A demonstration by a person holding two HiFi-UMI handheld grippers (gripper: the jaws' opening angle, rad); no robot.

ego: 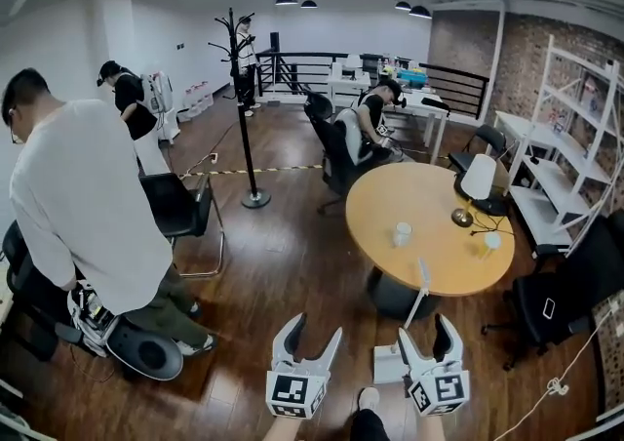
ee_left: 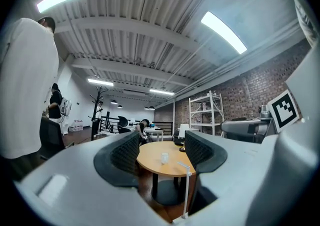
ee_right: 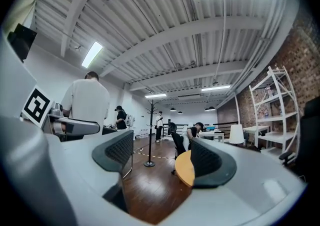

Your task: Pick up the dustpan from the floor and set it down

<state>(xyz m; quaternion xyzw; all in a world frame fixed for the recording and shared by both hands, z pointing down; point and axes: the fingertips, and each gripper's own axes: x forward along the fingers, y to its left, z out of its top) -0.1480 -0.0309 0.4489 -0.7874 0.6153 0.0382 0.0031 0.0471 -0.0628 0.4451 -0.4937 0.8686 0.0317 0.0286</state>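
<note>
Wooden floor, pale dustpan (ego: pixel 388 363) resting on it, both grippers empty.
Dustpan sits on the floor by the base of the round surface (ego: pixel 429 195), its thin handle (ego: pixel 421 291) upright and rising past the rim. The pan is just beside the right gripper (ego: pixel 426 332), between it and the left gripper (ego: pixel 317 327). Both sets of jaws are spread wide with nothing between the pads. Cup (ego: pixel 402 233) on the surface. Person in white shirt (ego: pixel 88 205) stands at left.
</note>
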